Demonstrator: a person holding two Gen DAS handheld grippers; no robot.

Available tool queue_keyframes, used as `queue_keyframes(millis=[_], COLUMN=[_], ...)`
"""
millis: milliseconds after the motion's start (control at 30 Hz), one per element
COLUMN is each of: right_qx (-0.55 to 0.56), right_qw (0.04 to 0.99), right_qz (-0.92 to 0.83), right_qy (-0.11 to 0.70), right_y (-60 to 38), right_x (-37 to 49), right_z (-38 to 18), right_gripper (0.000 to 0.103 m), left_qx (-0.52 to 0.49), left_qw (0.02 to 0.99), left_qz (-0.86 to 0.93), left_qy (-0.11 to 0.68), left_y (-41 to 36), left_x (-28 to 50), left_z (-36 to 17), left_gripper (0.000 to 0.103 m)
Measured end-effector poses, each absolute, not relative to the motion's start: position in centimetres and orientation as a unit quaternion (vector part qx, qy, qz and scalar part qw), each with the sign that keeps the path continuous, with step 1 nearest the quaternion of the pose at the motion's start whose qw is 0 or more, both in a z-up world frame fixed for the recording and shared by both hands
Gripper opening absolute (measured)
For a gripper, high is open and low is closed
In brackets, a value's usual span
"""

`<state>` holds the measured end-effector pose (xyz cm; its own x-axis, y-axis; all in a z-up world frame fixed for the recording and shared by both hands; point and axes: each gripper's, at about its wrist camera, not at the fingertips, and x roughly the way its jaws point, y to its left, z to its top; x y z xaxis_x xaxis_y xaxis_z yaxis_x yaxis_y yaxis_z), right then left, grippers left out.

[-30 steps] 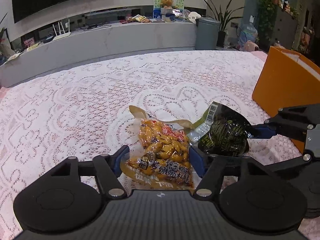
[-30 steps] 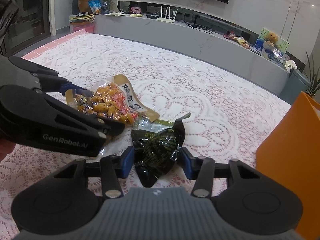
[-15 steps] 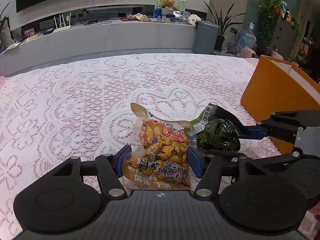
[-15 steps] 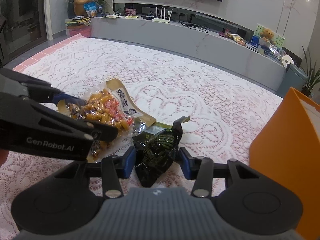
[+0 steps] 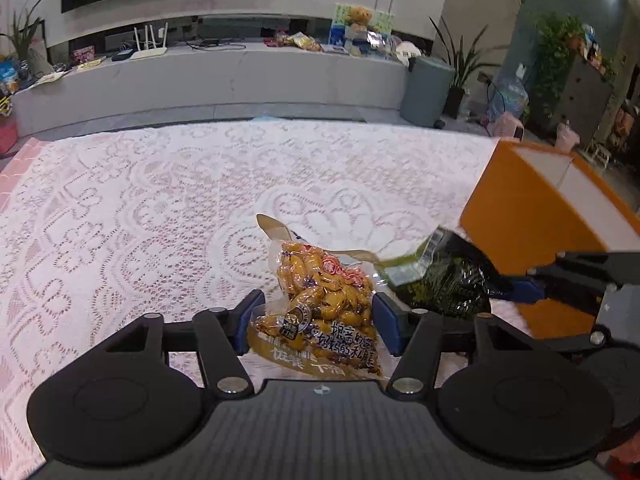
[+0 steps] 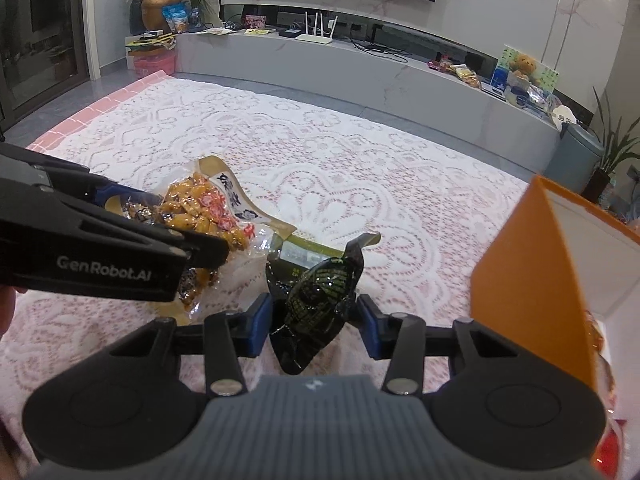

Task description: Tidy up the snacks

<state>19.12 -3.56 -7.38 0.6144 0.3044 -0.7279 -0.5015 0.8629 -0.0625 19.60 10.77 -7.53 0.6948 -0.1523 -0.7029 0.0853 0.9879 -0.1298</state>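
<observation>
My left gripper (image 5: 318, 322) is shut on a clear pack of yellow snacks (image 5: 324, 300) and holds it above the lace tablecloth. The pack (image 6: 200, 216) and the left gripper (image 6: 100, 240) also show at the left of the right wrist view. My right gripper (image 6: 316, 326) is shut on a dark green-black snack pack (image 6: 316, 300), held just right of the yellow pack. That pack (image 5: 448, 284) and the right gripper (image 5: 560, 280) show at the right of the left wrist view. An orange box (image 6: 532, 280) with an open top stands at the right.
The pink lace tablecloth (image 5: 160, 208) covers the table. The orange box (image 5: 532, 220) stands near the table's right side. A grey TV bench (image 5: 208, 76) with small items and a grey bin (image 5: 426, 88) stand beyond the table.
Both grippers have risen a little with their packs and shifted towards the orange box, which now looks closer. Both grips are unchanged.
</observation>
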Motion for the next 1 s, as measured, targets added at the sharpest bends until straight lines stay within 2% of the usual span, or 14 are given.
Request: queue_keyframes(millis=[33,67,100,133,333,400,433,600,633,767,1000], right_qx=[-0.132,-0.133,-0.133,-0.132,-0.124,-0.122,-0.12,-0.107,-0.099,-0.086,-0.094], right_qw=[0.889,0.89,0.89,0.891,0.887,0.886,0.885,0.882,0.881,0.887,0.897], right_qz=[0.227,0.227,0.227,0.226,0.226,0.229,0.228,0.22,0.22,0.223,0.238], right_qy=[0.375,0.373,0.372,0.37,0.383,0.385,0.389,0.403,0.406,0.396,0.36], right_y=[-3.8,-4.0,-4.3,-4.6,-5.9,-6.5,-6.8,-8.0,-8.2,-8.4,-7.8], right_x=[18.8,18.4,18.1,17.7,15.8,15.1,14.9,14.8,15.0,15.2,15.0], right_z=[-6.9,-6.5,-6.1,-5.5,-4.7,-4.8,-5.0,-6.4,-6.6,-6.7,-6.3], right_gripper=[0.044,0.043,0.043,0.036,0.037,0.037,0.037,0.037,0.037,0.038,0.034], left_qx=[-0.05,-0.061,-0.074,-0.077,-0.082,-0.091,-0.094,-0.086,-0.08,-0.049,-0.002], left_qw=[0.92,0.917,0.915,0.916,0.909,0.902,0.9,0.9,0.901,0.91,0.913], left_qz=[-0.068,-0.072,-0.075,-0.073,-0.078,-0.083,-0.085,-0.084,-0.086,-0.089,-0.062], left_qy=[0.383,0.387,0.389,0.387,0.402,0.413,0.417,0.419,0.417,0.401,0.404], left_y=[10.6,10.5,10.4,10.2,9.6,10.1,10.3,10.5,10.3,9.3,10.3], left_x=[19.4,19.2,19.0,18.8,17.7,17.3,17.0,16.1,16.0,16.1,17.4], left_z=[-7.1,-6.7,-6.5,-6.2,-5.8,-6.0,-6.1,-7.1,-7.3,-7.7,-8.9], left_gripper=[0.03,0.014,0.012,0.011,0.009,0.012,0.017,0.048,0.057,0.074,0.076])
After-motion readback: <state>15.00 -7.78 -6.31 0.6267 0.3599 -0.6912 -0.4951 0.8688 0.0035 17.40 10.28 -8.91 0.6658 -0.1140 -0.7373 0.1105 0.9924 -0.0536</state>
